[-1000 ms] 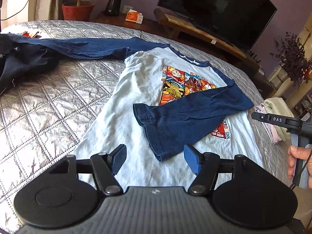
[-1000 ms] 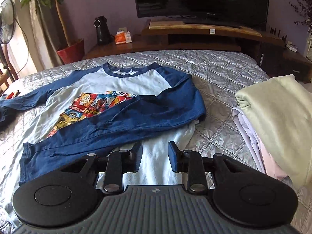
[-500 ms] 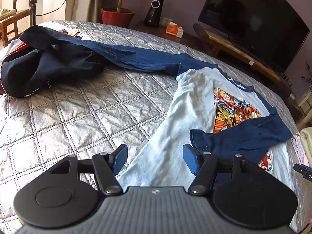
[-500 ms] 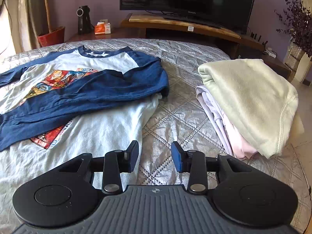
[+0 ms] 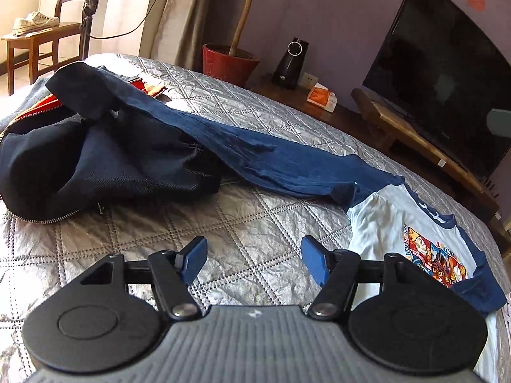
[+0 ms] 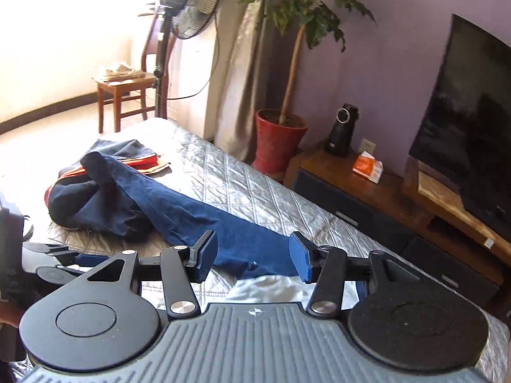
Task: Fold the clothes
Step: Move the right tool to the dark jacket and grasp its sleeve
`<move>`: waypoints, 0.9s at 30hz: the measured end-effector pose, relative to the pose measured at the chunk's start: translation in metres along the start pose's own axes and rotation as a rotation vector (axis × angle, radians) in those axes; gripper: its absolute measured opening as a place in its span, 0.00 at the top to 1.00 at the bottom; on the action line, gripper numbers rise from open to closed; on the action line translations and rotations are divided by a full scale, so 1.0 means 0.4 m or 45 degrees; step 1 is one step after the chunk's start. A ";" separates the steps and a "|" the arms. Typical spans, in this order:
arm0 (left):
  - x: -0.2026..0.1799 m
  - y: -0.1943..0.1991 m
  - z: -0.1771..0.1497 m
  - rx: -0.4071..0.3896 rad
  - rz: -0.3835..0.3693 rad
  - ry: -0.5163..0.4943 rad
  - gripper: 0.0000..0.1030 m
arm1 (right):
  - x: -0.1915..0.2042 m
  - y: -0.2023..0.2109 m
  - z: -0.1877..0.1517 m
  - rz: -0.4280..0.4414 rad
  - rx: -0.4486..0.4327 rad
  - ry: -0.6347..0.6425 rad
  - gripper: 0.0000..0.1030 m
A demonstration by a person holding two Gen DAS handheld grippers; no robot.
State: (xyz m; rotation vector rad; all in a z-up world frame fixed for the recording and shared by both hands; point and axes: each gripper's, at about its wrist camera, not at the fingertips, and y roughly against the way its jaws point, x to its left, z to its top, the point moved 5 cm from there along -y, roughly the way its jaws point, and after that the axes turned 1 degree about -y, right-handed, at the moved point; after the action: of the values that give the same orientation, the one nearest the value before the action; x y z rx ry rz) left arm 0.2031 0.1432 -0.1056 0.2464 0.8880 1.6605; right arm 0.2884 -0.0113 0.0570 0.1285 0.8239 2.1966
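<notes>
A light blue T-shirt (image 5: 383, 223) with navy long sleeves and a cartoon print lies flat on the silver quilted bed (image 5: 255, 229). Its left sleeve (image 5: 255, 156) stretches out to the left, its cuff resting over a dark navy jacket (image 5: 95, 166). The same sleeve (image 6: 191, 214) shows in the right wrist view. My left gripper (image 5: 254, 260) is open and empty above bare quilt, below the sleeve. My right gripper (image 6: 252, 257) is open and empty, hovering near the sleeve's shoulder end. The left gripper also shows at the left edge of the right wrist view (image 6: 64, 260).
The dark jacket (image 6: 95, 207) with orange lining lies bunched at the bed's far left. Beyond the bed stand a red plant pot (image 6: 279, 140), a low wooden TV stand (image 6: 415, 198) with a TV (image 6: 472, 134), a fan (image 6: 191, 9) and a wooden chair (image 6: 124, 92).
Both grippers have swung left, away from the folded right sleeve and the stack of clothes, toward the stretched-out left sleeve. The right gripper's jaws have opened wider.
</notes>
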 end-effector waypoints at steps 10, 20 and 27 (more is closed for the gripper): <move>0.065 -0.020 -0.005 0.078 -0.023 0.122 0.42 | 0.376 -0.334 0.273 0.380 0.080 0.580 0.39; 0.083 -0.019 0.006 0.103 -0.031 0.138 0.41 | 0.619 -0.502 0.275 0.552 0.174 0.998 0.40; 0.082 -0.024 0.008 0.106 -0.042 0.119 0.40 | 0.661 -0.611 0.251 0.520 0.317 1.128 0.48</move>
State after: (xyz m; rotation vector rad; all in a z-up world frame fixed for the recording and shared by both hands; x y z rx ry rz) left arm 0.2023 0.1748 -0.1193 0.2113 1.0278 1.6167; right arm 0.2926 0.3460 -0.0530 -0.6570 1.6696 2.5158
